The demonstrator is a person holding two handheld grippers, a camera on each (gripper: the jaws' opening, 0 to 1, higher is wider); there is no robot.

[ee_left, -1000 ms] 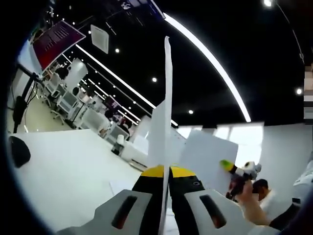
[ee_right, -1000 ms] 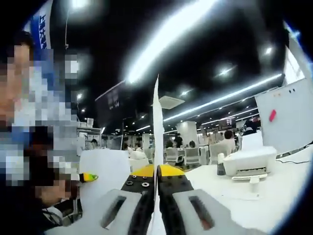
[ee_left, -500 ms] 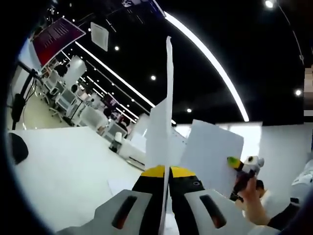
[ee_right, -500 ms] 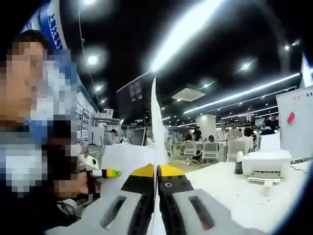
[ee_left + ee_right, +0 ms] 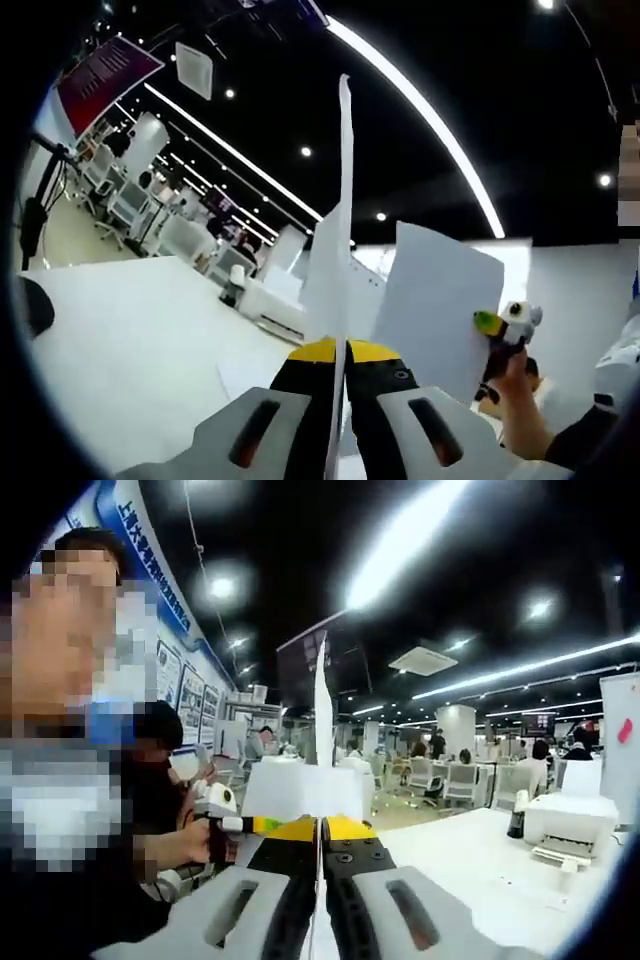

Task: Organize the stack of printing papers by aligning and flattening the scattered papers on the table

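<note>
**White sheets held upright, one in each gripper**

White is the table [image 5: 130, 350], the largest thing here, spreading out below the lifted grippers; in the right gripper view it carries a printer [image 5: 570, 825] on its far side.

Next in size are the papers. The left gripper [image 5: 345, 352] has its jaws clamped together on a sheet of paper [image 5: 343, 230] standing edge-on straight up. The right gripper [image 5: 320, 830] is likewise pinched shut on its own sheet [image 5: 322, 715], also edge-on. Each gripper also appears in the other's view, its sheet showing broadside: the right gripper's sheet is near the left gripper's, apart from it. Both sheets are off the table.

The step in hand looks like bringing two sheets together for alignment. To do it well, keep both grips firm but low on the paper, turn the sheets face to face, match their bottom edges, then tap them on the table.
</note>
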